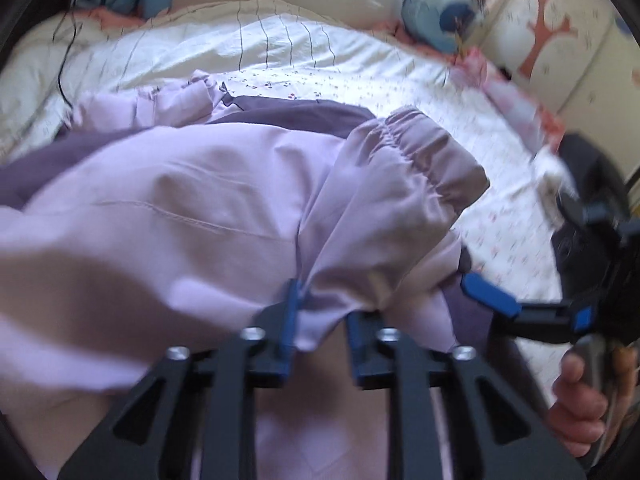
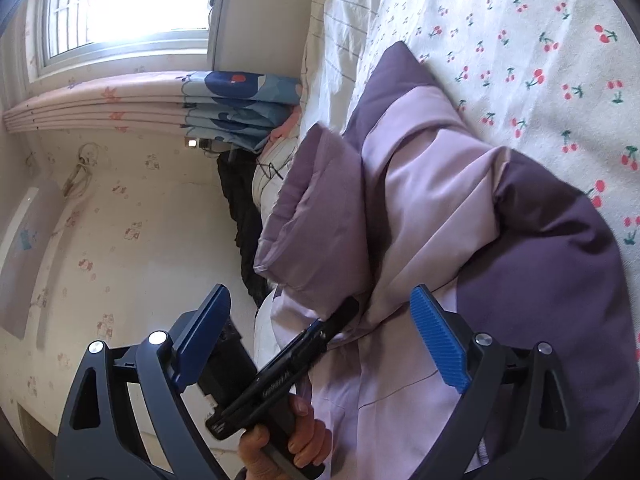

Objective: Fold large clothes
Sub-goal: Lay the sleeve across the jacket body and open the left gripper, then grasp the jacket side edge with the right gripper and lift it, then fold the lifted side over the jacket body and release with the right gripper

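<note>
With the lilac jacket [image 1: 208, 200] heaped on the cherry-print bed [image 2: 520, 40], left tongs [image 1: 318, 320] half-parted astride its sleeve and right tongs [image 2: 320, 336] spread empty, slack fabric could slip loose, spoiling the fold

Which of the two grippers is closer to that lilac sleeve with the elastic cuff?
Left. The left gripper has sleeve fabric between its jaws. The right gripper hangs open beside the sleeve, not touching it.

One purple jacket [image 2: 440, 208], two claws [image 1: 318, 320] [image 2: 324, 344], one blue pillow [image 1: 440, 12], one window [image 2: 128, 4]
</note>
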`<state>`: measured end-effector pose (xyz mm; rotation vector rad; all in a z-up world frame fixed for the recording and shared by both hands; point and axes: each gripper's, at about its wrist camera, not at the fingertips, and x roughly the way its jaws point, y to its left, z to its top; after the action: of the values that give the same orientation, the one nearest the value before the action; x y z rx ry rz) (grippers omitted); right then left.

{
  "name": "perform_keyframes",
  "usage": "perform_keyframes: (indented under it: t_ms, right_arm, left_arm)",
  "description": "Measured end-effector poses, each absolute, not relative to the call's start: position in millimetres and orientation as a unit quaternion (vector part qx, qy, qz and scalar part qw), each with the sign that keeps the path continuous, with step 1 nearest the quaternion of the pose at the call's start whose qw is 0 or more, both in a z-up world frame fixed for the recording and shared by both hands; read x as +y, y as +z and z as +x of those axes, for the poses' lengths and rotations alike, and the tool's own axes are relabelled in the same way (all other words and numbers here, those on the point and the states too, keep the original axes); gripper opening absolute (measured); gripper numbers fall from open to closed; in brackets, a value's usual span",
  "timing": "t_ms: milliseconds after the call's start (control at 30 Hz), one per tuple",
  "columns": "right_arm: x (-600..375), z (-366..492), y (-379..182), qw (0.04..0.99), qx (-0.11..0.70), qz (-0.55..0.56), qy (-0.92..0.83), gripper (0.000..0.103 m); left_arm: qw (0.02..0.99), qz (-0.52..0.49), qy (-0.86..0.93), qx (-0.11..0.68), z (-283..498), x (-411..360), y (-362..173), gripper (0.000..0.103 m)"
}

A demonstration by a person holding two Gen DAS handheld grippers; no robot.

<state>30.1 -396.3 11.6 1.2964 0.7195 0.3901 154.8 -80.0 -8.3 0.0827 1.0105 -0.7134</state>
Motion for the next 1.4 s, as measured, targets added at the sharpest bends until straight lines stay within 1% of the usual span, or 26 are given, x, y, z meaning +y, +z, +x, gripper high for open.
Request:
perform_keyframes:
  t_ms: [33, 67, 100, 133, 233, 300, 400, 433, 567, 700, 767, 800, 833, 867, 900, 933, 1067, 1133, 1233, 1300, 1333, 1400]
  right_arm:
    - [-394.9, 31.2, 11.5, 0.720, 0.326, 0.586, 0.179, 0.088]
    - [-393.9, 32.1, 11.0, 0.719, 0.327, 0.586, 0.181, 0.088]
    - [-393.2, 33.0, 10.1, 0.717, 0.328, 0.587, 0.183, 0.088]
    - [-392.0, 33.0, 8.9, 0.715, 0.328, 0.589, 0.184, 0.088]
    - [-392.0, 35.1, 1.6, 0.702, 0.329, 0.602, 0.190, 0.088]
    - [-391.7, 37.1, -2.6, 0.694, 0.330, 0.610, 0.193, 0.088]
    - [-390.4, 38.1, -7.3, 0.691, 0.328, 0.613, 0.198, 0.088]
    - [-390.3, 39.5, -7.3, 0.693, 0.325, 0.612, 0.199, 0.088]
    - [-386.8, 47.2, -3.0, 0.725, 0.313, 0.584, 0.191, 0.087]
    - [-379.4, 59.2, -4.9, 0.742, 0.327, 0.556, 0.182, 0.074]
    - [-374.8, 63.7, -5.2, 0.748, 0.333, 0.545, 0.182, 0.064]
    - [-372.9, 66.1, -4.1, 0.752, 0.334, 0.539, 0.181, 0.063]
    - [-370.4, 68.7, -1.6, 0.758, 0.334, 0.530, 0.182, 0.058]
    - [-368.2, 72.1, 1.5, 0.764, 0.334, 0.522, 0.180, 0.048]
    - [-365.4, 73.6, 4.5, 0.774, 0.335, 0.509, 0.175, 0.041]
    - [-363.1, 75.5, 7.6, 0.783, 0.338, 0.496, 0.166, 0.026]
    - [-355.5, 83.4, 27.9, 0.809, 0.336, 0.461, 0.140, 0.019]
    - [-348.8, 89.3, 54.5, 0.830, 0.324, 0.431, 0.142, 0.018]
    - [-337.9, 91.5, 123.4, 0.876, 0.262, 0.368, 0.168, 0.018]
    - [-336.0, 91.2, 152.2, 0.893, 0.230, 0.343, 0.179, 0.018]
    - [-337.5, 93.4, 160.9, 0.899, 0.221, 0.334, 0.179, 0.018]
    - [-344.1, 98.9, 153.8, 0.901, 0.228, 0.331, 0.165, 0.018]
  left_arm:
    - [0.819, 0.049, -0.331, 0.466, 149.8, -82.5, -2.7, 0.055]
    - [0.823, 0.054, -0.330, 0.459, 149.7, -82.8, 1.8, 0.076]
    - [0.831, 0.058, -0.328, 0.446, 146.5, -82.1, 7.6, 0.085]
    - [0.839, 0.062, -0.324, 0.434, 142.5, -79.6, 14.1, 0.090]
    - [0.849, 0.043, -0.315, 0.421, 132.1, -59.3, 28.4, 0.090]
    - [0.855, -0.002, -0.310, 0.416, 122.3, -31.6, 38.8, 0.091]
    - [0.860, -0.070, -0.295, 0.409, 107.6, 5.8, 47.5, 0.094]
    - [0.864, -0.092, -0.286, 0.405, 101.4, 19.0, 49.8, 0.096]
    - [0.870, -0.169, -0.260, 0.384, 78.4, 64.7, 46.7, 0.096]
    - [0.862, -0.207, -0.244, 0.393, 82.3, 88.1, 36.2, 0.096]
    - [0.862, -0.225, -0.232, 0.390, 84.9, 101.3, 36.9, 0.096]
    - [0.866, -0.224, -0.224, 0.387, 85.5, 106.6, 37.8, 0.096]
    - [0.873, -0.218, -0.207, 0.384, 86.3, 113.9, 39.1, 0.096]
    - [0.877, -0.214, -0.194, 0.384, 86.6, 120.3, 39.9, 0.096]
    - [0.879, -0.213, -0.185, 0.385, 86.6, 124.2, 39.8, 0.096]
    - [0.879, -0.216, -0.179, 0.385, 86.9, 130.4, 40.2, 0.096]
    - [0.881, -0.251, -0.155, 0.370, 86.1, 163.0, 44.3, 0.096]
    - [0.878, -0.273, -0.147, 0.364, 86.1, 176.0, 44.9, 0.096]
    - [0.872, -0.307, -0.139, 0.354, 85.6, 192.9, 44.7, 0.096]
    - [0.872, -0.311, -0.137, 0.353, 86.3, 195.9, 44.9, 0.096]
    - [0.872, -0.310, -0.135, 0.353, 87.1, 196.1, 44.1, 0.096]
    - [0.871, -0.308, -0.135, 0.358, 89.0, 195.1, 42.1, 0.096]
